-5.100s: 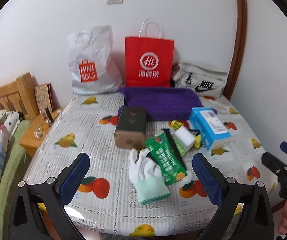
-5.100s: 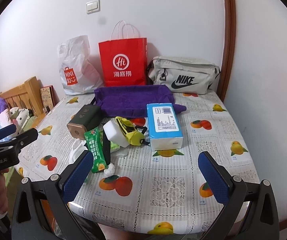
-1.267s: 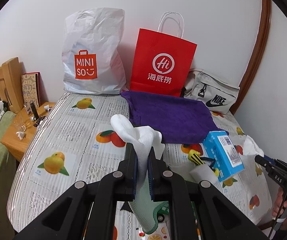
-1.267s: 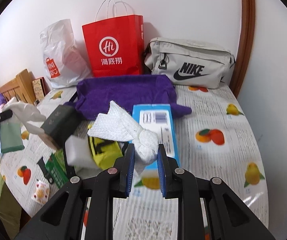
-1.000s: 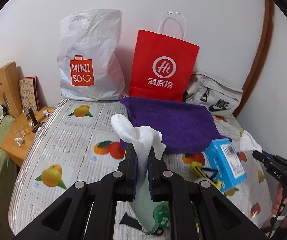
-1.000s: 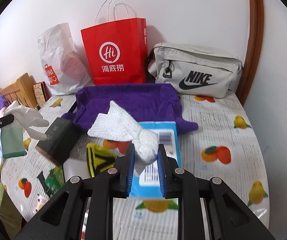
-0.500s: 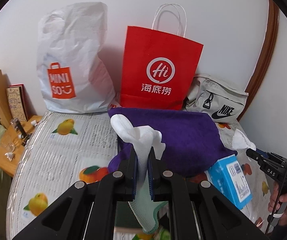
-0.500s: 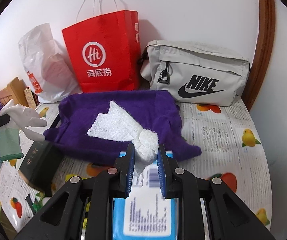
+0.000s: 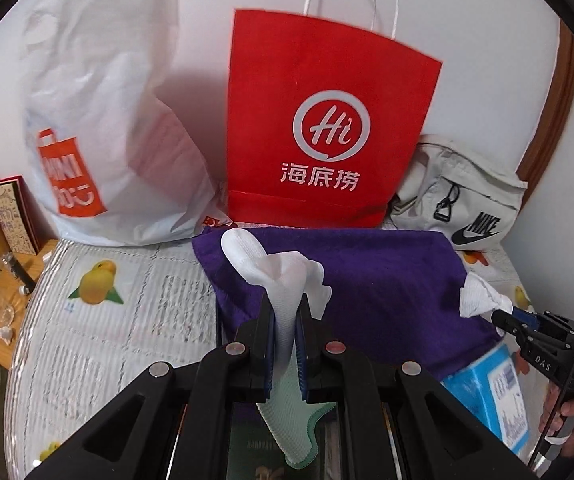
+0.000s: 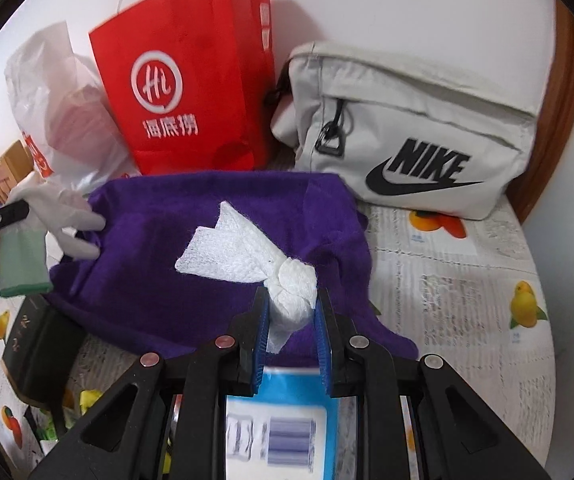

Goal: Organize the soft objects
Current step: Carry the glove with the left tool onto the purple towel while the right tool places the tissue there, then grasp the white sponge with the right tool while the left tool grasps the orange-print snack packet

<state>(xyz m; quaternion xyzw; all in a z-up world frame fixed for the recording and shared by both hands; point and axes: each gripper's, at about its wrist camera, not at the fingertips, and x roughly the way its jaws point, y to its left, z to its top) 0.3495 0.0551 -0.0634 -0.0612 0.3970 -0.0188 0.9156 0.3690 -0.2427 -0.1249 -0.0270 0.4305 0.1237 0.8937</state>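
Left wrist view: left gripper [image 9: 285, 330] clamped tight on a white glove [image 9: 275, 276] with a pale green cuff. Glove fingers stick up above the jaws, cuff hangs down below them. Glove held in the air over the near edge of a purple towel [image 9: 387, 280] spread on the bed [image 9: 87, 320]. Right gripper [image 9: 503, 316] visible at the right edge, a white cloth [image 9: 477, 298] sticking out of its tip, over the towel's right side.

Right wrist view: right gripper [image 10: 290, 320] closed on the knotted end of the white cloth [image 10: 247, 256]; loose end fans out forward and left, above the purple towel [image 10: 159, 272]. Glove [image 10: 43, 220] seen at far left, hanging from the left gripper's tip just beside the towel's left edge.

Surroundings: red paper bag [image 9: 327, 120] upright against the wall behind the towel, white plastic bag [image 9: 103, 120] to its left, grey Nike bag [image 10: 407, 132] to its right. Blue tissue box [image 10: 283, 420] directly under the right gripper, blurred. Dark box [image 10: 35, 352] on the bed, left of the towel's near corner. Bed cover is white with a fruit print.
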